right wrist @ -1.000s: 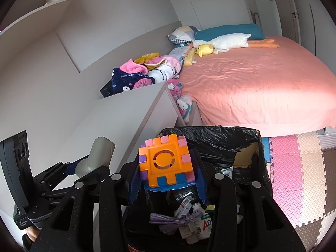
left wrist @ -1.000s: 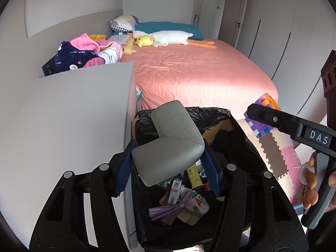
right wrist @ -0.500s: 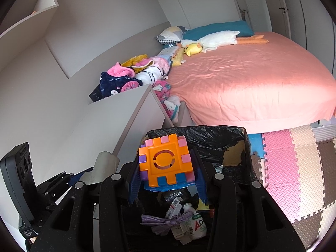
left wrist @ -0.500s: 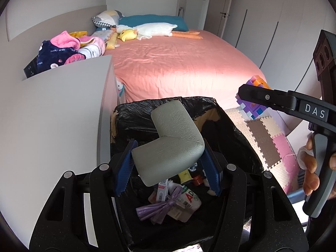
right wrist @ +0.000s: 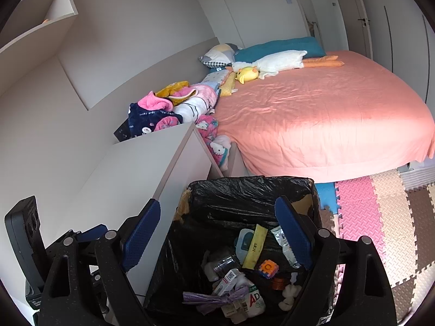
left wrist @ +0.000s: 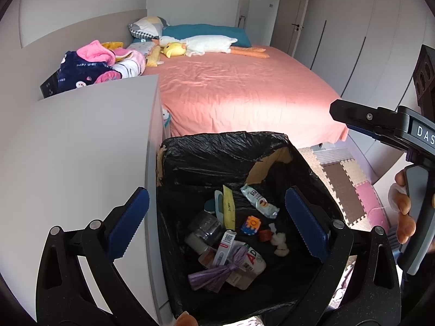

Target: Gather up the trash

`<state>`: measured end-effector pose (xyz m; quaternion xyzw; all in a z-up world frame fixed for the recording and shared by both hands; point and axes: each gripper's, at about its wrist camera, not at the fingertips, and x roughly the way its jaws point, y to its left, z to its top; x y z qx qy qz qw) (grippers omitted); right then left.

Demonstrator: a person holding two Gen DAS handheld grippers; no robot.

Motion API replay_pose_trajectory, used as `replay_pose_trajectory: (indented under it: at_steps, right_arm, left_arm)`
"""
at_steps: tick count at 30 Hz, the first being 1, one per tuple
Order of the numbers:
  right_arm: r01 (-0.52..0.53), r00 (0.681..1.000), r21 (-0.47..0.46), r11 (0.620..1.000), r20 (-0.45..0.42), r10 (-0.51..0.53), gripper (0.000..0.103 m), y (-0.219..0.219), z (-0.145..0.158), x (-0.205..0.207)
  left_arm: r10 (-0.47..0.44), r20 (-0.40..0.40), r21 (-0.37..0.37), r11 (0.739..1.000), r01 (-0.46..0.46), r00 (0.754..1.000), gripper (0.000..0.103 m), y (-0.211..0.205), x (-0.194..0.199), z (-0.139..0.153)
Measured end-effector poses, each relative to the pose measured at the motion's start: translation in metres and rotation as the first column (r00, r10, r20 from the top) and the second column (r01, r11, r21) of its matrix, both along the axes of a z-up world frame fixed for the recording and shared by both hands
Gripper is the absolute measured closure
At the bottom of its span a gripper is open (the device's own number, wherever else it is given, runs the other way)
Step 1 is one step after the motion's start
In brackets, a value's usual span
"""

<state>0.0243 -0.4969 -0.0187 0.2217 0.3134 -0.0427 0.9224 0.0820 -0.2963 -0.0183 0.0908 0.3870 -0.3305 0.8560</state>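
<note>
- Left wrist view: left gripper stands over the bin, its jaws just opened wide, nothing between them. It points steeply down into the bin. The cube lies at the bottom among bottles and wrappers; the grey foam corner piece cannot be made out there. The right gripper shows at the right edge, a hand on its handle.
- Right wrist view: right gripper is likewise released, jaws just opened, empty, angled down over the bin. The cube rests inside beside a yellow packet.
- Judgement: drop step is complete for both hands. The next move calls for lifting clear of the rim and seeking further trash on the floor mat or cabinet.
</note>
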Motion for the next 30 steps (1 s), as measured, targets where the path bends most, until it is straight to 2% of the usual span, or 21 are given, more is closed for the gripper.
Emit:
replay_pose_trajectory:
  at_steps: [30]
  right_arm:
    - [-0.001, 1.000, 0.002, 1.000, -0.005, 0.001, 0.017, 0.0008, 0.0002, 0.0016]
  left_arm:
    - [0.005, 0.017, 0.003, 1.000, -0.005, 1.000, 0.006, 0.0002, -0.0015, 0.0015]
